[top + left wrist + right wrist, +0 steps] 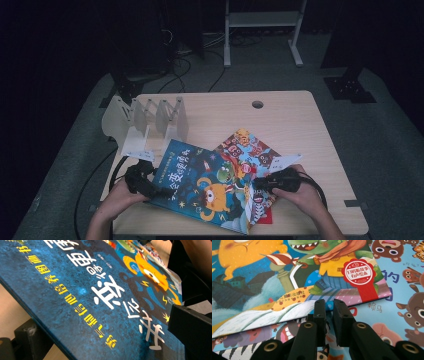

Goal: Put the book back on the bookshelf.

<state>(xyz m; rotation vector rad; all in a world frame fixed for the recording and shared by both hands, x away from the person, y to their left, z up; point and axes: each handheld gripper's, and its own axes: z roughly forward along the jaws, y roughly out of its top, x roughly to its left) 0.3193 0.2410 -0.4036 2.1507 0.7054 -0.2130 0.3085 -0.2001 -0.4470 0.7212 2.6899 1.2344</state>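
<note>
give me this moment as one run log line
left gripper: shut on blue picture book edge | right gripper: shut, at its far edge | book: atop other picture books | white slotted rack: behind

Dark lab — cables, rig frame

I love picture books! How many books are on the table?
3, maybe more hidden. The blue book lies on top, at the front. A light blue one with animals pokes out behind it. A striped one peeks from under their front edge.
</note>
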